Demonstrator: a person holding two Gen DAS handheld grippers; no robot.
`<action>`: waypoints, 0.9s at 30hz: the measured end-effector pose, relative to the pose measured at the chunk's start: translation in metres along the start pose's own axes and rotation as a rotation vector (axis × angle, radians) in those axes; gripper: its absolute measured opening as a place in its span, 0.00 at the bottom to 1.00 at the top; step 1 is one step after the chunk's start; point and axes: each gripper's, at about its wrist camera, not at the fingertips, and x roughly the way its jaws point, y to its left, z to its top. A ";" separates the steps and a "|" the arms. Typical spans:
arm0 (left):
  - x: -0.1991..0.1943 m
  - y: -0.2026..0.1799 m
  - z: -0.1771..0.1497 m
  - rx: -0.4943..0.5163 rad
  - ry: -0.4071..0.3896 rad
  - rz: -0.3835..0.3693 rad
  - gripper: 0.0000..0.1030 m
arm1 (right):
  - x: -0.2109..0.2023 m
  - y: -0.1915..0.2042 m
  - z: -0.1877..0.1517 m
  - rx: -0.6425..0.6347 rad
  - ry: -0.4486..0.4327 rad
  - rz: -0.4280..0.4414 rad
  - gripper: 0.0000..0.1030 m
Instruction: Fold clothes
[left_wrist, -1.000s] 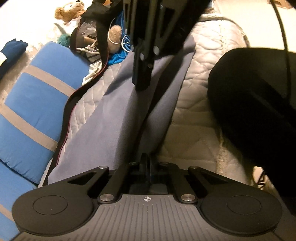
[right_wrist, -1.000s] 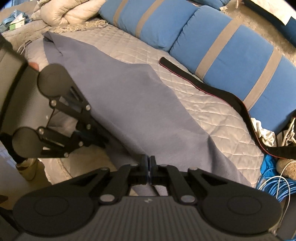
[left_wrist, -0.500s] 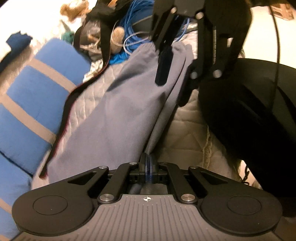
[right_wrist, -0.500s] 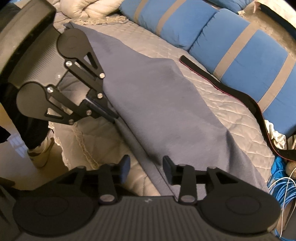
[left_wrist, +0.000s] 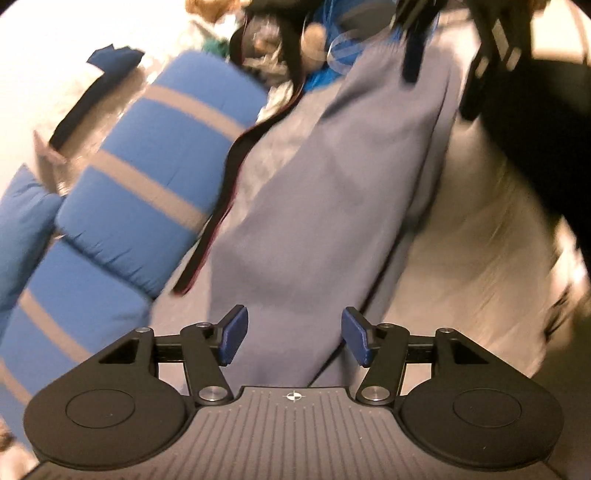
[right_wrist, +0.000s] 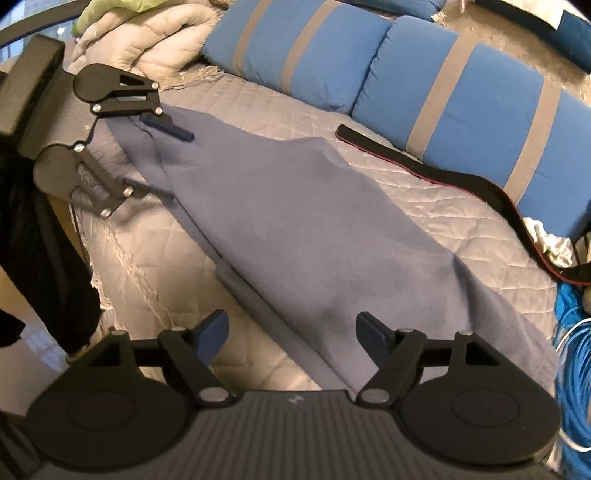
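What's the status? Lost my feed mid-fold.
Left hand-held gripper open, right hand-held gripper open. Grey-blue garment lying on quilted bedspread. Black belt alongside, apart.

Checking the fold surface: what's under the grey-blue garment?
The grey-blue garment lies on a quilted grey bedspread, which shows on both sides of it. Whatever sits directly beneath the cloth is covered. Both tools, left and right, are open.

A plain slate-blue garment (right_wrist: 295, 221) lies on a pale grey diamond-quilted bedspread (right_wrist: 424, 192). The cushions (right_wrist: 461, 96) are bright blue with grey stripes. A black strap (right_wrist: 461, 177) has a red edge. Both black grippers carry dark blue pads (left_wrist: 232, 336).
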 end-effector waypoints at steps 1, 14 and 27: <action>0.004 -0.002 -0.005 0.025 0.015 0.012 0.53 | 0.002 0.002 0.000 0.009 0.003 0.002 0.85; 0.023 -0.026 -0.029 0.278 0.078 0.147 0.53 | -0.012 0.037 -0.004 0.030 -0.033 0.006 0.89; 0.001 -0.029 -0.034 0.330 0.147 0.110 0.02 | 0.015 0.077 0.020 -0.031 -0.017 -0.165 0.89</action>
